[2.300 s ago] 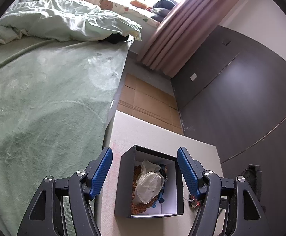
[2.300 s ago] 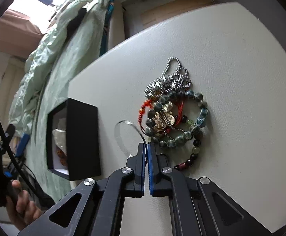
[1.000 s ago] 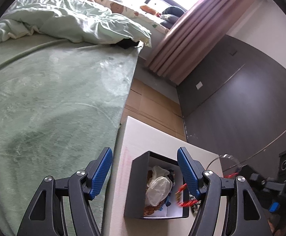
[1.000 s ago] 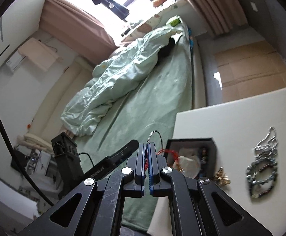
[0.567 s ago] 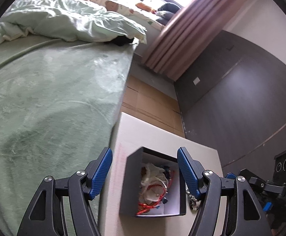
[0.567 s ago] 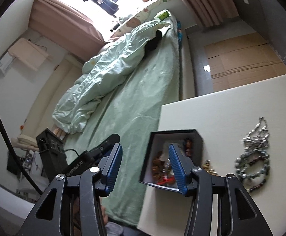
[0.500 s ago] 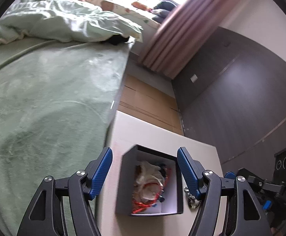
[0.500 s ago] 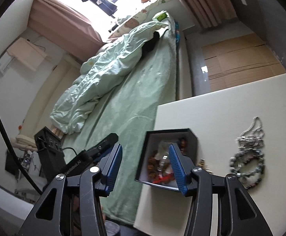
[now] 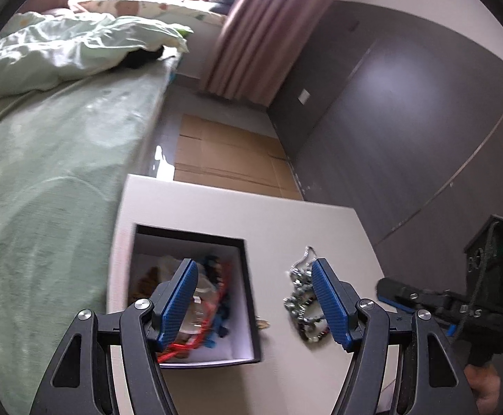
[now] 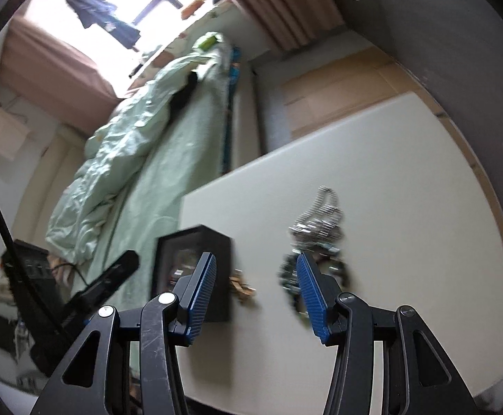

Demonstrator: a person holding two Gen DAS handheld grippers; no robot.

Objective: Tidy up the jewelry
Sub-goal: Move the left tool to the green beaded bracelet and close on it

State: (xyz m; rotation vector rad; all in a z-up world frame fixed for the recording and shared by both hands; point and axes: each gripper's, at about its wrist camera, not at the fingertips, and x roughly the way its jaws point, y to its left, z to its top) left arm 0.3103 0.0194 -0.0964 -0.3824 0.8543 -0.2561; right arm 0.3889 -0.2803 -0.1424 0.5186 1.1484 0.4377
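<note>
Both grippers empty above jewelry pile [image 10: 315, 238]

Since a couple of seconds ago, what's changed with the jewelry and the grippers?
The right gripper carried a red string bracelet to the black box, opened and dropped it in; nothing is between its jaws. The bead pile stayed on the table; the left gripper stayed open.

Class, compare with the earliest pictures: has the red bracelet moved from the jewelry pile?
Yes. The red bracelet now lies inside the black box, left of the pile on the table.
</note>
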